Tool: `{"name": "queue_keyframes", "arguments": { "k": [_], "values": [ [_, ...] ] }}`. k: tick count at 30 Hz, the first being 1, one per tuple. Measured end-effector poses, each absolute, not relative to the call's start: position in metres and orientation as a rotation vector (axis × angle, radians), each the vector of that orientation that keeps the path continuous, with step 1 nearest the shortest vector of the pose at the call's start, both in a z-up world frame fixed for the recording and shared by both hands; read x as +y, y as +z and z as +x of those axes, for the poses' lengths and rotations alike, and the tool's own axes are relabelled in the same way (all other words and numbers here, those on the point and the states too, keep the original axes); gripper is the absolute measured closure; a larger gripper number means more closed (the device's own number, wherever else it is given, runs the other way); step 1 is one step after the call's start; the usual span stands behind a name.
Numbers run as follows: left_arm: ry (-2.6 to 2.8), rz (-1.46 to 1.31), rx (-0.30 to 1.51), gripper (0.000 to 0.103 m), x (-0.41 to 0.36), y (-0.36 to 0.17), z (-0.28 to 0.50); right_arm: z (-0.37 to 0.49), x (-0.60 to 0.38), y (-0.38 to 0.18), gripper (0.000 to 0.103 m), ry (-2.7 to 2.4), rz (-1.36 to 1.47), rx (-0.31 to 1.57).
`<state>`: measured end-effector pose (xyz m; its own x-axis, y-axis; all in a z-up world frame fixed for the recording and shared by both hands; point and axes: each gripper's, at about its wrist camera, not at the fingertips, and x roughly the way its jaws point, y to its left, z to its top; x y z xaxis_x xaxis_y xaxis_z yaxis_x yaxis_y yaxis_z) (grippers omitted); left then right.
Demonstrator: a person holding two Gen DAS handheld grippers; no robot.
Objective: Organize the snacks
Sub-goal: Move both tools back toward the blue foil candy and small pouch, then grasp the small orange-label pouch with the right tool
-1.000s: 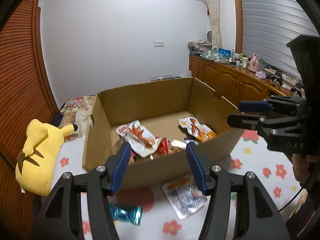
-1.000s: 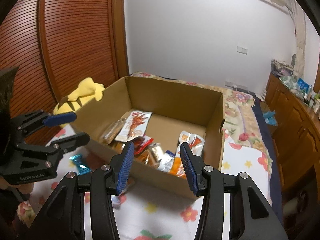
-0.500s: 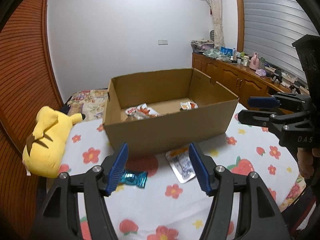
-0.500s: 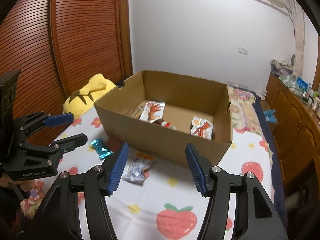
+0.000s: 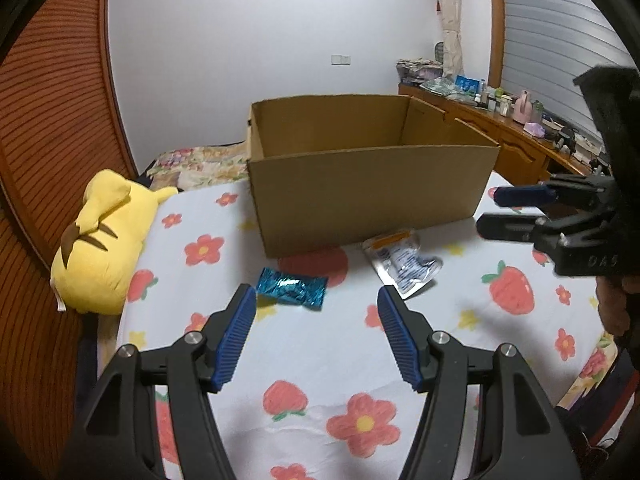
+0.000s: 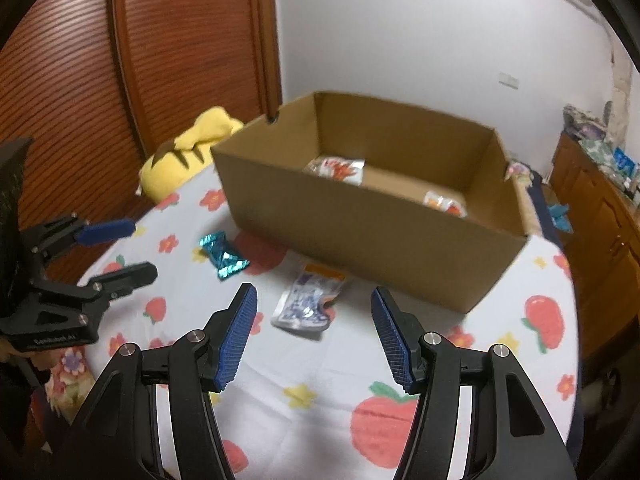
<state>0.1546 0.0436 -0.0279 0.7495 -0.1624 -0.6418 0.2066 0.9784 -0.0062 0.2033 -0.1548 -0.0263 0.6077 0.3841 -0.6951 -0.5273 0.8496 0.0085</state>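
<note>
An open cardboard box (image 5: 368, 192) stands on the flower-print cloth; in the right wrist view two snack packets (image 6: 338, 168) lie inside the box (image 6: 360, 236). In front of it lie a blue foil candy (image 5: 291, 292) and a silver pouch (image 5: 402, 262). My left gripper (image 5: 316, 291) hovers open just short of the candy, nothing between its blue pads. My right gripper (image 6: 314, 291) is open too, just short of the silver pouch (image 6: 308, 304), with the blue candy (image 6: 223, 254) to its left. Each gripper shows in the other's view: right gripper (image 5: 486, 210), left gripper (image 6: 140, 249).
A yellow plush toy (image 5: 104, 240) lies at the cloth's left edge by the slatted wooden door (image 6: 180, 40). A wooden sideboard (image 5: 520, 148) with clutter runs along the right wall. The near cloth (image 5: 320, 360) holds only its printed pattern.
Both grippers have drawn back from over the box and sunk toward the cloth. The box now sits farther off, the two loose snacks lie just ahead, and both jaws stand slightly wider.
</note>
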Motion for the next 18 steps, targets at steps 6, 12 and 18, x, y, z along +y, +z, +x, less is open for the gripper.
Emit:
{"name": "queue_keyframes", "arguments": {
  "k": [6, 12, 18],
  "values": [
    [-0.192, 0.068, 0.718, 0.039, 0.053, -0.042, 0.157, 0.214, -0.139, -0.052, 0.042, 0.547, -0.218, 0.809],
    [-0.188, 0.048, 0.74, 0.039, 0.059, -0.052, 0.16, 0.235, -0.125, -0.075, 0.042, 0.539, -0.218, 0.862],
    [-0.187, 0.039, 0.75, 0.039, 0.062, -0.058, 0.16, 0.254, -0.119, -0.093, 0.042, 0.511, -0.215, 0.909]
  ]
}}
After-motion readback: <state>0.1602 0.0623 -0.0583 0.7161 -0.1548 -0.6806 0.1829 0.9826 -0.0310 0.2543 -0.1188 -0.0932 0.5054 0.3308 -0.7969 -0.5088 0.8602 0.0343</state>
